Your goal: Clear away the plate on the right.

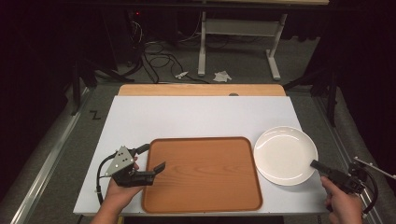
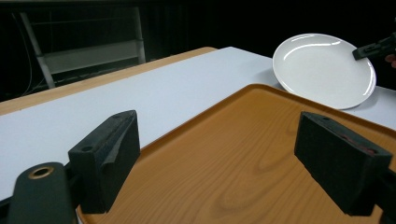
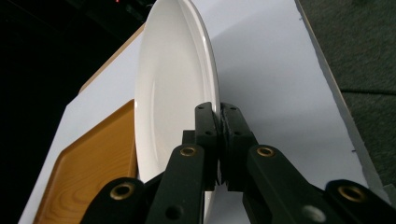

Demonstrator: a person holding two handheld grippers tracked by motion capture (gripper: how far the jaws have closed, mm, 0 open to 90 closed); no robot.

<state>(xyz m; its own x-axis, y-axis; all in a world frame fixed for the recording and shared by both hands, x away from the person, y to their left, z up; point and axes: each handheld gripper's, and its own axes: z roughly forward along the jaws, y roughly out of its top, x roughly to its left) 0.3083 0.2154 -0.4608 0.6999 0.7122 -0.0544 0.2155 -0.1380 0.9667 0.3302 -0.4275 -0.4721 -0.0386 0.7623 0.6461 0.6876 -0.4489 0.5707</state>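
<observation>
– White plate [image 1: 282, 151] sits at the right of the table [image 1: 187, 116], just beside the tray [image 1: 205, 140]. R gripper [image 1: 314, 164] is clamped on its near-right rim. What's the worry?

– Grip is thin. In the right gripper view only the pad tips pinch the lip, and the rest of the plate hangs out ahead of them. Glazed rim + all that weight on one side = it could pivot in the jaws or slip out, esp if swung fast

– Is it off the table yet?

– Can't tell for sure. The held edge looks a bit raised, the far edge prob on the surface. If so, dragging it sideways could catch it on the tray's raised border and lever it out of the pads

– And the L gripper [image 1: 153, 157]?

– Jaws apart, holding nothing, parked over the tray's left edge, one pad by the rim, the other above the wood. It isn't pinning the tray, so a bump from the plate could shove it. Also it sits inside the landing area, so set the plate down toward the right half, slow & level
</observation>
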